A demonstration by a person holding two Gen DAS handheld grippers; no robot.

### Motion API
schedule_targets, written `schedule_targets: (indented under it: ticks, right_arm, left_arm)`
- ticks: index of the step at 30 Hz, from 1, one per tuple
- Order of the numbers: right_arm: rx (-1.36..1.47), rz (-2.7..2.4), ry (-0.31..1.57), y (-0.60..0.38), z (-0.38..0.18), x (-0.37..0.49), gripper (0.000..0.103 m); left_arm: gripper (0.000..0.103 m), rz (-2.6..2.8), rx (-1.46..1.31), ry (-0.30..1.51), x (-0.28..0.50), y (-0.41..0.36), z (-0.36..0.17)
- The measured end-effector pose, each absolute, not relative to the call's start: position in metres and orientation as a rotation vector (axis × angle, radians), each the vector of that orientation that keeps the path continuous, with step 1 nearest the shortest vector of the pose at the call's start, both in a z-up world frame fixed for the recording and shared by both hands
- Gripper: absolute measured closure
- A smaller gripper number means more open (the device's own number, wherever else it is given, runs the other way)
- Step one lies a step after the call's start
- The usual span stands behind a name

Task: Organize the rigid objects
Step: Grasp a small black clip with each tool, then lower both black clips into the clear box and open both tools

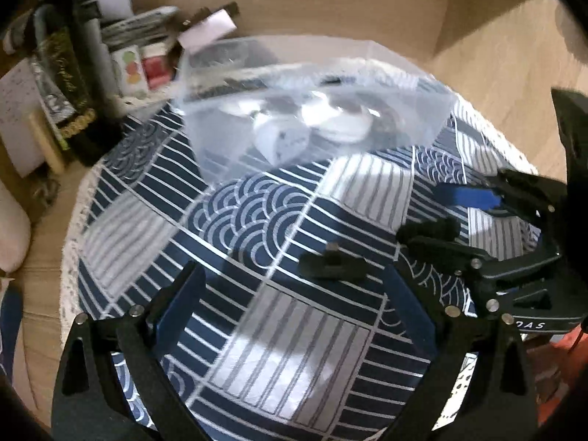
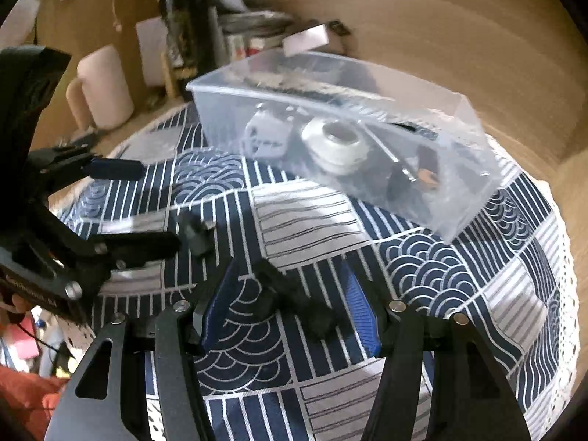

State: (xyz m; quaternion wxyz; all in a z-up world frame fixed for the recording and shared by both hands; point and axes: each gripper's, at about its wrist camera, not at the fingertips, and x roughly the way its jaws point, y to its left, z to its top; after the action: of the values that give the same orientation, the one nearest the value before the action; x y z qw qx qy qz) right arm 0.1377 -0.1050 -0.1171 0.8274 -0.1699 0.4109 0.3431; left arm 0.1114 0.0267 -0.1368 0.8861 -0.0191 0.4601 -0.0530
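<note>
Surface [image 1: 257, 220]: patterned cloth; clear bin [image 1: 404, 125] at its far edge.
Black part [image 2: 294, 294]: lies between your right gripper [image 2: 290, 316] jaws, spread wide.
Left gripper [image 1: 294, 305]: jaws spread, empty.

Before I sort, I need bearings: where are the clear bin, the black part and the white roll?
clear plastic bin [image 2: 422, 198], right wrist view, front wall.
black T-shaped part [image 1: 332, 266], left wrist view, body.
white tape roll [image 2: 336, 139], right wrist view, rim.
</note>
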Motion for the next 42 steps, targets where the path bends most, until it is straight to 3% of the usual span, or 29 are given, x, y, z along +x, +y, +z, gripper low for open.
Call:
schedule_targets:
  ticks: [3,8,11,12,20,42]
  right_arm:
    - [-0.396,0.738,0.903,-0.101,-0.126,0.141,0.069]
    - [-0.391,0.743,0.886,-0.106,-0.125,0.137,0.076]
    - [-0.372,0.733,0.874,-0.108,-0.123,0.136,0.081]
    - [-0.367,0.728,0.871,-0.109,-0.121,0.135,0.082]
    - [-0.299,0.699,0.825,-0.121,-0.103,0.136,0.082]
    - [-0.168,0.574,0.567,-0.143,-0.014,0.185,0.082]
  left_arm:
    - [0.017,-0.13,-0.016,0.982,0.117,0.02,-0.143]
    - [0.025,-0.129,0.014,0.988,0.118,0.012,-0.148]
    - [0.047,-0.136,0.026,0.972,0.118,0.008,-0.147]
    - [0.059,-0.141,0.028,0.966,0.117,0.007,-0.146]
    - [0.06,-0.139,-0.004,0.927,0.112,0.013,-0.136]
    - [0.06,-0.076,-0.04,0.626,0.139,0.036,-0.035]
